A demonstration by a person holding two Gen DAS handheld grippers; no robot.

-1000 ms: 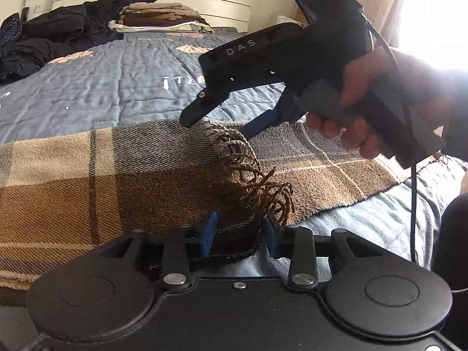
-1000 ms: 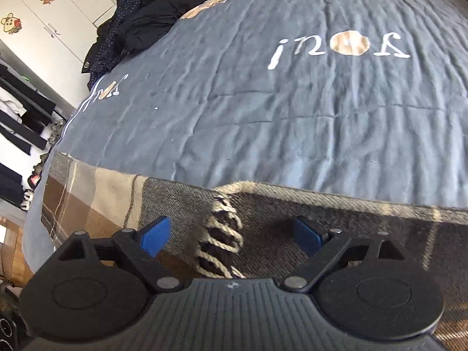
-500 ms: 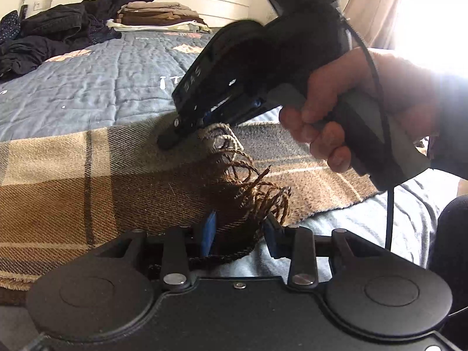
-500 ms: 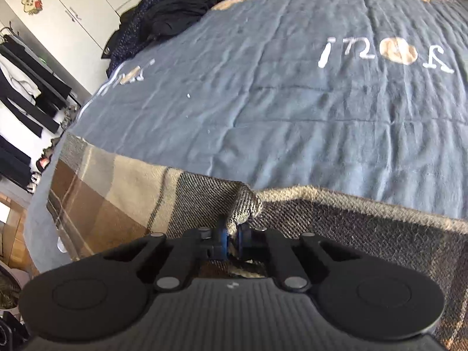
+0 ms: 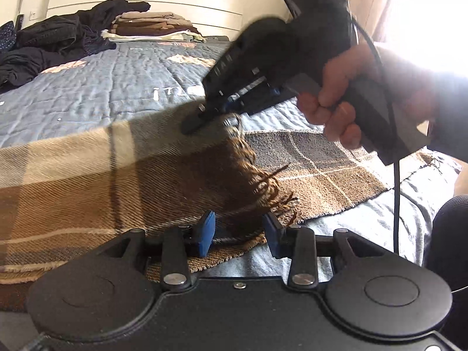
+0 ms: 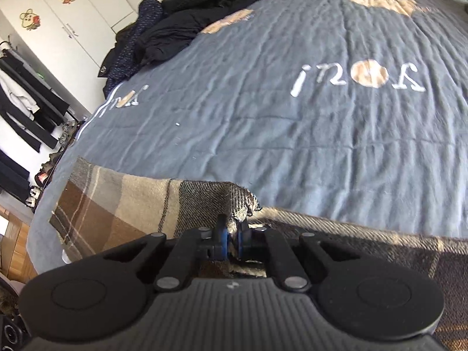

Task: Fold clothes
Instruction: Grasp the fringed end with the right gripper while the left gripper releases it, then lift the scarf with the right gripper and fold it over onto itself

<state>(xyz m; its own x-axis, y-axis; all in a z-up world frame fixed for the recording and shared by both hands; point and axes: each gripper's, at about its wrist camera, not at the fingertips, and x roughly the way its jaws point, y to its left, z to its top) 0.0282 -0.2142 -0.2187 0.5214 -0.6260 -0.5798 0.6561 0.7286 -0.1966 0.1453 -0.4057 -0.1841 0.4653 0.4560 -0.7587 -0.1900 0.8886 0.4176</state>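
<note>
On the blue quilted bed [image 6: 292, 134], the soft, limp brown plaid fringed scarf [image 5: 87, 181] is best taken by its corners: right gripper [image 6: 231, 238] jaws pinch one, left gripper [image 5: 238, 234] jaws opening around fringe.

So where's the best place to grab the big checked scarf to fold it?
Grab the plaid scarf at its fringed end, one corner in each gripper, coming from the near edge of the bed. That end lies folded back on top, loose and easy to pinch. The right gripper already pinches the far corner; the left gripper straddles the near one, opening.
</note>
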